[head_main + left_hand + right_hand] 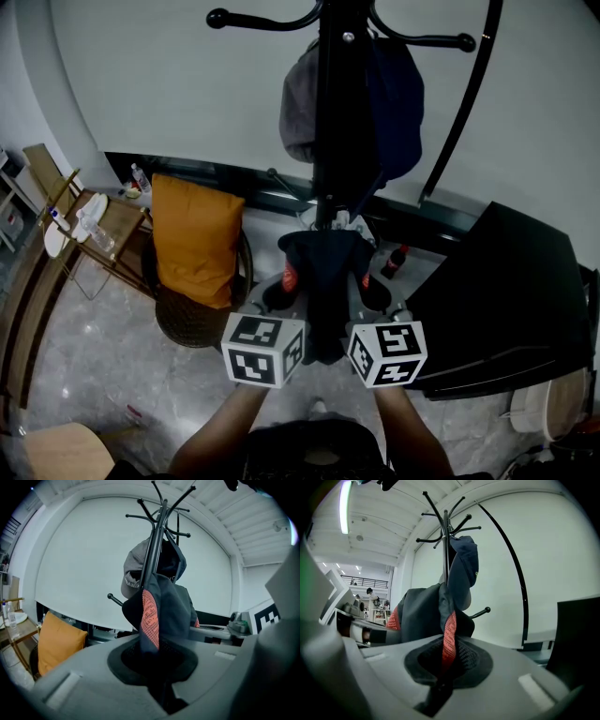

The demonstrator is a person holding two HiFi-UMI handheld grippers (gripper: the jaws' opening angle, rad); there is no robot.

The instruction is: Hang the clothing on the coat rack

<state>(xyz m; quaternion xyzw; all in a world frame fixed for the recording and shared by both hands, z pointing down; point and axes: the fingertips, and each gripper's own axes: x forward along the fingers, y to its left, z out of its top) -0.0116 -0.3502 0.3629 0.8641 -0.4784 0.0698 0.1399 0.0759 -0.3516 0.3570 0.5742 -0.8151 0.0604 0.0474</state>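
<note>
coat rack [328,112]: black pole, dead centre at the far side, curved hooks fanning out up top
on the rack: grey cap [298,103] left of the pole, dark blue piece [398,94] right of it
dark garment [323,281]: bunched up in front of the pole, strung between both tools
left tool [286,281]: clamped on the garment's left edge
right tool [367,281]: same deal, right edge
left side: orange cushion [192,239] on a round chair, small wooden side table [117,220] beyond it
right side: black bench [511,300]
</note>
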